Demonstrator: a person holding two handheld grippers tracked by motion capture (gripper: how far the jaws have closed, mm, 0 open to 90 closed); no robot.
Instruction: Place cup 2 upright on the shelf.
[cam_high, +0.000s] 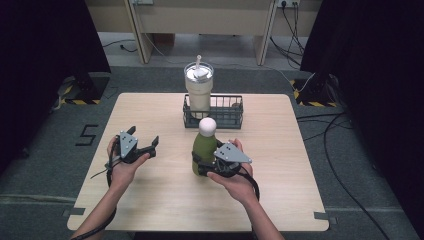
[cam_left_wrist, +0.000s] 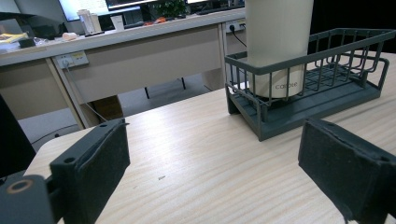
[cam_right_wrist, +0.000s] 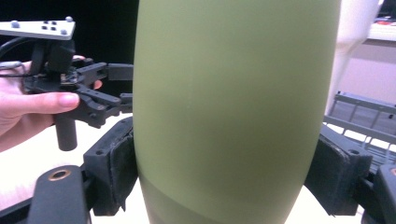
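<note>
A grey word, seemingly "carote", is printed low on the cream tumbler (cam_left_wrist: 279, 46) standing in the basket (cam_left_wrist: 327, 100), upper right of the left gripper view. A black "5" (cam_high: 86, 134) is marked on the floor, left of the high view.

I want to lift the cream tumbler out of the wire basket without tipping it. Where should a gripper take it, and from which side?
Probably take the tumbler around its plain upper body, above the basket rim and below the lid. It stands upright at the basket's left end, with wire walls around its base, so come in level from the near left, where the open left gripper is, then lift straight up.
</note>
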